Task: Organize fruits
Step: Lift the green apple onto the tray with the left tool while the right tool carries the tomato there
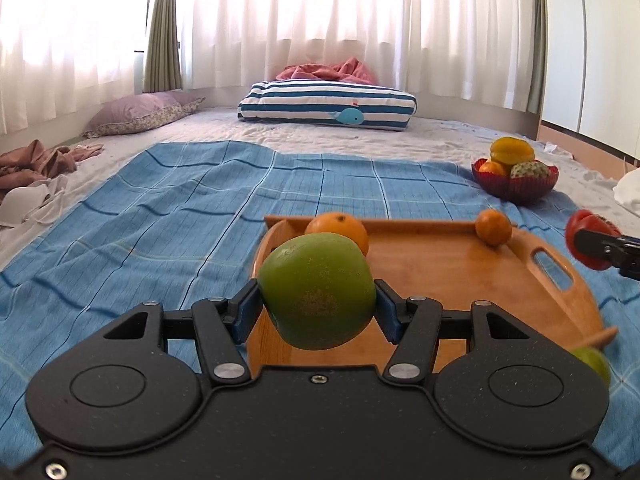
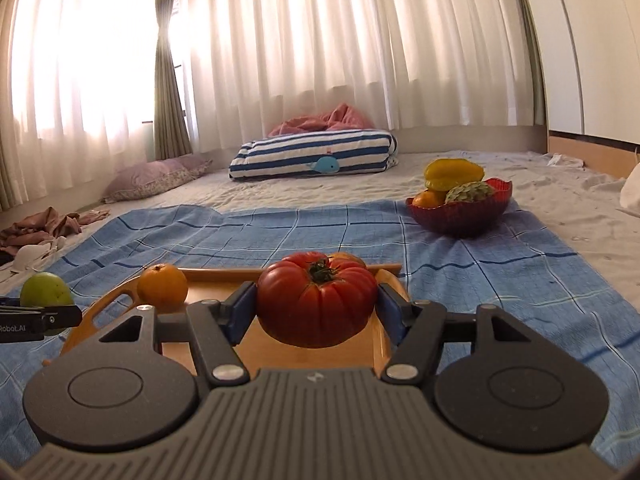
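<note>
Left hand-held gripper (image 1: 316,304): clamped on a green apple (image 1: 316,290), which is pinched between the two blue pads above the near left part of the wooden tray (image 1: 440,264); whether the apple touches the tray cannot be told
Right hand-held gripper (image 2: 316,308): clamped on a ribbed red tomato (image 2: 316,304), stem upward, held over the near right part of the tray; in the left wrist view the tomato is seen just past the tray's right edge
Wooden tray: laid on the blue checked cloth (image 1: 140,216) spread over the bed (image 1: 340,136); a handle slot is cut near its right rim
Large orange (image 1: 340,230): seen at the tray's far left corner, against the rim
Small orange (image 1: 494,227): seen at the tray's far right corner, touching the rim
Red bowl (image 2: 460,216): set on the cloth's far right corner, well apart from the tray; a yellow starfruit (image 2: 454,174), an orange fruit and a scaly green-pink fruit are piled in it
Second green fruit (image 1: 596,360): partly hidden by the left hand-held gripper, just beside the tray's near right edge
Striped pillow (image 1: 326,106): lying at the far end of the bed, below the white curtains (image 1: 320,20)
</note>
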The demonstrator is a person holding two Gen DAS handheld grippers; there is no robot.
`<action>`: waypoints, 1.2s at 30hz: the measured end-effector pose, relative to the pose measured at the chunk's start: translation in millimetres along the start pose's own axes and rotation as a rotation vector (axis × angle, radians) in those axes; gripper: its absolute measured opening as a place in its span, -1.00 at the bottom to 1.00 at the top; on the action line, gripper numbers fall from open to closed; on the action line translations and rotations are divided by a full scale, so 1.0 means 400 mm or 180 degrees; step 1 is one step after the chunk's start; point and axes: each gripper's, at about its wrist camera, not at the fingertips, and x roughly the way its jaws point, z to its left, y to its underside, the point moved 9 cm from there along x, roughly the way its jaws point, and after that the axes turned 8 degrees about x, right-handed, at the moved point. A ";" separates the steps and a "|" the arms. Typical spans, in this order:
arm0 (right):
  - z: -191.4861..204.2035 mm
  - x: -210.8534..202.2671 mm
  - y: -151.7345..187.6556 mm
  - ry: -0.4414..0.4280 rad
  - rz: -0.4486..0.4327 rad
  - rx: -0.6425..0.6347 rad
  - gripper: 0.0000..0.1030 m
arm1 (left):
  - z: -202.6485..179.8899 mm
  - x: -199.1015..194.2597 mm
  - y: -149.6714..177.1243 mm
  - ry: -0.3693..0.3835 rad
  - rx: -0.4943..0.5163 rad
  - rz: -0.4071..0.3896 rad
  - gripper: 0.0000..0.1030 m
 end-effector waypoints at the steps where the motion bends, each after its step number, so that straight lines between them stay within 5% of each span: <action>1: -0.001 0.021 -0.007 -0.0002 0.0045 -0.0005 0.29 | 0.002 0.015 -0.008 0.0016 -0.0020 0.0024 0.10; 12: -0.060 0.216 0.037 0.0053 0.0491 0.0269 0.29 | 0.014 0.187 -0.017 0.0061 -0.0111 0.0332 0.10; 36: -0.033 0.239 0.094 0.0192 0.0601 -0.0070 0.30 | -0.011 0.259 0.023 0.0029 -0.0022 0.0469 0.10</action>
